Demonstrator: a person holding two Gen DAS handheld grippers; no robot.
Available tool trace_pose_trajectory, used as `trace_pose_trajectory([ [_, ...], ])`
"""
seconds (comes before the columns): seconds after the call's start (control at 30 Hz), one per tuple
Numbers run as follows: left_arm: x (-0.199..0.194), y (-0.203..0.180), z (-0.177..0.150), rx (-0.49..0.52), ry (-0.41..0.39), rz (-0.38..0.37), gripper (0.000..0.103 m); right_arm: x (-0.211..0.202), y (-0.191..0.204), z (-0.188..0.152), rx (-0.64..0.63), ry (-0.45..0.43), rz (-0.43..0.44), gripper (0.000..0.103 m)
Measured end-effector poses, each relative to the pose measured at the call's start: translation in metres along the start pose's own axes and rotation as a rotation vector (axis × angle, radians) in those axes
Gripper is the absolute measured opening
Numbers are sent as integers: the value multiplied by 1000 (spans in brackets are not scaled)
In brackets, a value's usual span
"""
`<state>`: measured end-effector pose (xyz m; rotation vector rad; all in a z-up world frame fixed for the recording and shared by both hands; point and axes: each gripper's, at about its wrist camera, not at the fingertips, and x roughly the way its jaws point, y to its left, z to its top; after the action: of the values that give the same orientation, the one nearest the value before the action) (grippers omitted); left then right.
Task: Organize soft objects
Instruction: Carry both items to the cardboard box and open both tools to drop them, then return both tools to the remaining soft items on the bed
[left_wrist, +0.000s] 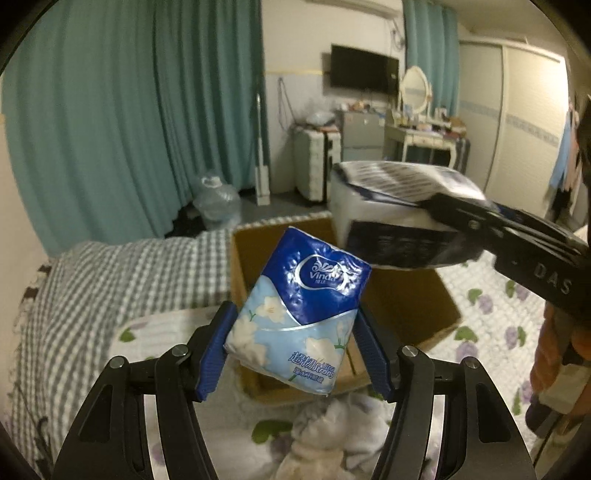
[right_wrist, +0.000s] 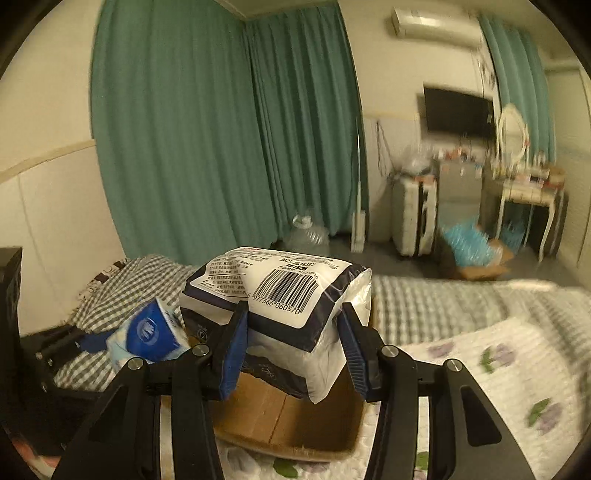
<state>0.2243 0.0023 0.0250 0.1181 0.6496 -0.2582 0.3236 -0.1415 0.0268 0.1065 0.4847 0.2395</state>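
The blue Vinda tissue pack hangs above the open cardboard box, clamped in the left gripper. The right gripper grasps a white tissue pack over the same box. The slick wrappers could slip, or the packs collide and land on the floral blanket.

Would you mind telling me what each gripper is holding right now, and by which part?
The left gripper clamps the blue Vinda tissue pack across its lower sides. The right gripper clamps the white barcoded tissue pack by its two sides.
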Motion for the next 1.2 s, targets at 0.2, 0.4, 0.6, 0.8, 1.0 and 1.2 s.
trace_pose_trajectory([
  [0.2,47,-9,-3,51,49,11,66,47,-18,0,8,38,15,55],
  [0.4,68,0,-5,25,93,-3,71,39,-29,-1,47,10,5,82],
  [0.6,47,-8,3,34,75,12,71,-8,-19,4,11,-15,-29,84],
  [0.8,-20,-14,13,14,-18,-12,71,-93,8,19,-65,-93,-77,92],
  [1.0,-118,-8,23,-12,-194,26,88,-187,49,32,-150,-172,-122,101],
  [1.2,-200,-1,15,-24,-347,52,90,-241,84,20,-216,-179,-136,101],
])
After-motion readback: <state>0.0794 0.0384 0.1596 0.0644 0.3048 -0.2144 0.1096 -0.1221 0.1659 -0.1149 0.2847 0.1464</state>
